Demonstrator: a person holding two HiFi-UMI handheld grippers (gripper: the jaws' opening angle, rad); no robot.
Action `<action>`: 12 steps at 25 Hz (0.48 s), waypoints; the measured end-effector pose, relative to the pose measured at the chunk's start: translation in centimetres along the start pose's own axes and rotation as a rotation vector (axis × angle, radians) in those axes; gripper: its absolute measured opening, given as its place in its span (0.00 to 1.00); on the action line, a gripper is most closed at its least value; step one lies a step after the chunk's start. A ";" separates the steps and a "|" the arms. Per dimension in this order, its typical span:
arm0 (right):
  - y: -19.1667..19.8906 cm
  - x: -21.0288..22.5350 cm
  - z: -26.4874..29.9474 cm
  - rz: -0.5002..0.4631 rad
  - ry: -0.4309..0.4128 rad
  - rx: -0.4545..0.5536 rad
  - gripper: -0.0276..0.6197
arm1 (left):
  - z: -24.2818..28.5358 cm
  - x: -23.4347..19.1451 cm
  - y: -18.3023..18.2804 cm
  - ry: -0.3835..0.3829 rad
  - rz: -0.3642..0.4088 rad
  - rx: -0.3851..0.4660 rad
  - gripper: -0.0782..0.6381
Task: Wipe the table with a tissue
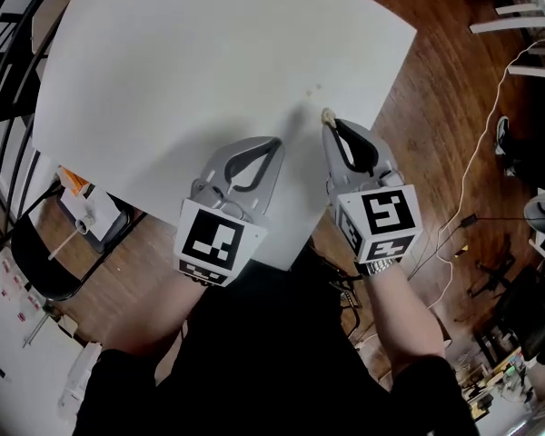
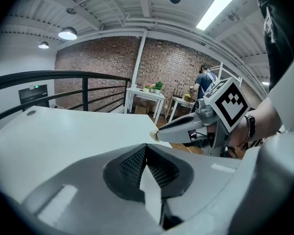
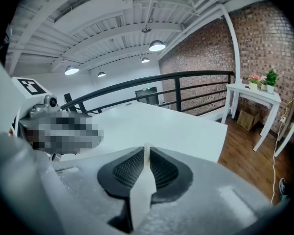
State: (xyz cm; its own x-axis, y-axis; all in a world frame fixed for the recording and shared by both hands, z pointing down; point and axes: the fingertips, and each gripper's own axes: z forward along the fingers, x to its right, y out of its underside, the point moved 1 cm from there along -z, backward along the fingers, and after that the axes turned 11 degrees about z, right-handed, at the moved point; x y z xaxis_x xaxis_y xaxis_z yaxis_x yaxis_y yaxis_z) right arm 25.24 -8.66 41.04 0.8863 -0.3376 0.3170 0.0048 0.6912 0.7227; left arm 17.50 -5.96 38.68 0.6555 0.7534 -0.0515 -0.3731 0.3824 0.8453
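The white table (image 1: 209,62) fills the upper head view. My right gripper (image 1: 328,121) hovers over its near right edge, shut on a small cream scrap of tissue (image 1: 327,113) that pokes out of its tip. The left gripper view shows that scrap (image 2: 152,135) from the side, and in the right gripper view it (image 3: 147,149) sticks up between the closed jaws. My left gripper (image 1: 277,142) is beside it, a little nearer, jaws shut with nothing held (image 2: 146,147). A few tiny specks (image 1: 314,89) lie on the tabletop just beyond the tissue.
A black railing (image 1: 0,80) runs along the table's left side. Wooden floor with a white cable (image 1: 477,162) lies to the right. A black chair (image 1: 36,262) stands under the near left corner. Far off are a white side table with plants (image 2: 146,93) and a person (image 2: 206,82).
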 end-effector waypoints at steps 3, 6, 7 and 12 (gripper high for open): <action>-0.3 1.0 1.2 0.006 0.009 -0.005 0.09 | 0.9 -0.4 0.2 0.006 -0.006 -0.008 0.12; -0.3 1.7 2.3 0.015 0.013 -0.018 0.09 | 1.8 -0.6 0.4 0.013 -0.012 -0.021 0.12; -0.3 1.9 2.5 0.018 0.014 -0.022 0.09 | 2.0 -0.7 0.4 0.014 -0.013 -0.023 0.12; -0.2 2.6 3.6 0.029 0.016 -0.047 0.09 | 2.9 -0.9 0.2 0.026 -0.024 -0.031 0.12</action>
State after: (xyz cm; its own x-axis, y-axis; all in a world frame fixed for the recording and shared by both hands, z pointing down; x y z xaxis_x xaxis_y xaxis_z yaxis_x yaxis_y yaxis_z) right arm 25.90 -12.03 43.94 0.8937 -0.3072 0.3271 0.0007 0.7300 0.6835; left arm 18.70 -8.10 40.42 0.6474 0.7573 -0.0858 -0.3778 0.4167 0.8268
